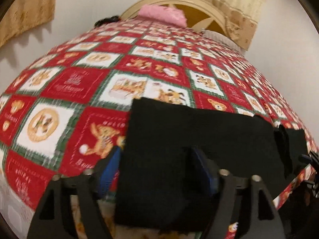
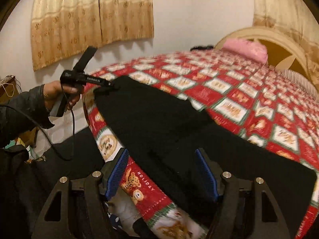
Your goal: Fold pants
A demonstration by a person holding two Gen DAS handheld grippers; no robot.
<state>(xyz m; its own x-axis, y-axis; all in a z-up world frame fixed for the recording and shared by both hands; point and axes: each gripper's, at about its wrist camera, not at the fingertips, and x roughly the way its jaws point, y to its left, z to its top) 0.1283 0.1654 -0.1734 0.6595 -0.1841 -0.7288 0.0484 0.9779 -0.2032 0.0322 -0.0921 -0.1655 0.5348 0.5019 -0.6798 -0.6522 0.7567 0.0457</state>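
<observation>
Black pants (image 1: 189, 139) lie flat along the near edge of a bed with a red and white patchwork quilt (image 1: 83, 83). In the left wrist view my left gripper (image 1: 157, 159) is open, its blue pads either side of the pants' left end, which drapes over the bed edge. In the right wrist view the pants (image 2: 159, 123) stretch from near my right gripper (image 2: 161, 169) to the far corner. The right gripper is open, hovering at the bed edge over the pants. The left gripper (image 2: 108, 86) shows there at the pants' far end, held by a hand.
A pink pillow (image 1: 163, 16) and a cream headboard (image 1: 199, 4) are at the far end of the bed. Beige curtains (image 2: 89, 20) hang on the wall. The dark floor (image 2: 65, 149) and clutter lie left of the bed.
</observation>
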